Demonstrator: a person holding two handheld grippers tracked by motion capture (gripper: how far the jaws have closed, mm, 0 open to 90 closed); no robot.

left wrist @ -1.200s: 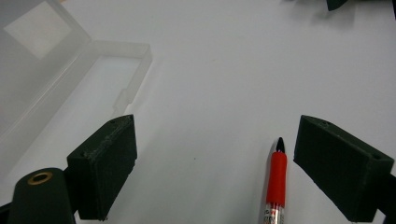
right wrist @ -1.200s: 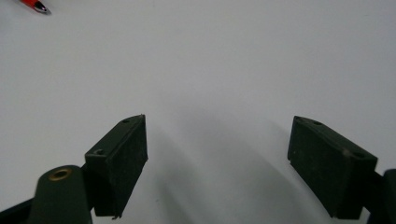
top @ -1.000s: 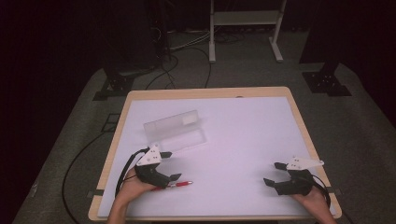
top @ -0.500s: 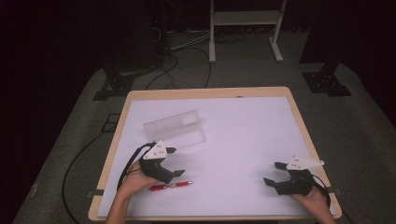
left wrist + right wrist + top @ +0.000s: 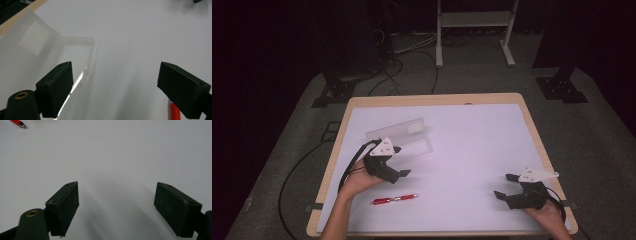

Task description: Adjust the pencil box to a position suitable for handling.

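A red pen (image 5: 395, 199) lies flat on the white table (image 5: 472, 135) near its front left. Just behind it my left gripper (image 5: 402, 161) hovers open with nothing between its jaws, beside a clear plastic box (image 5: 399, 135) whose lid stands open. In the left gripper view the box (image 5: 75, 50) is ahead on the left, and the red pen (image 5: 175, 111) peeks from behind the right jaw. My right gripper (image 5: 503, 186) rests open and empty at the front right. In the right gripper view the pen's tip (image 5: 18, 123) shows far off.
The table has a wooden rim (image 5: 432, 99). Beyond it are a dark floor with cables (image 5: 387, 75) and a white stand's legs (image 5: 439, 55). Bare white surface lies between the two grippers.
My left gripper has moved away from the red pen, back toward the clear box, so the whole pen now lies bare on the table. The right gripper has stayed put.
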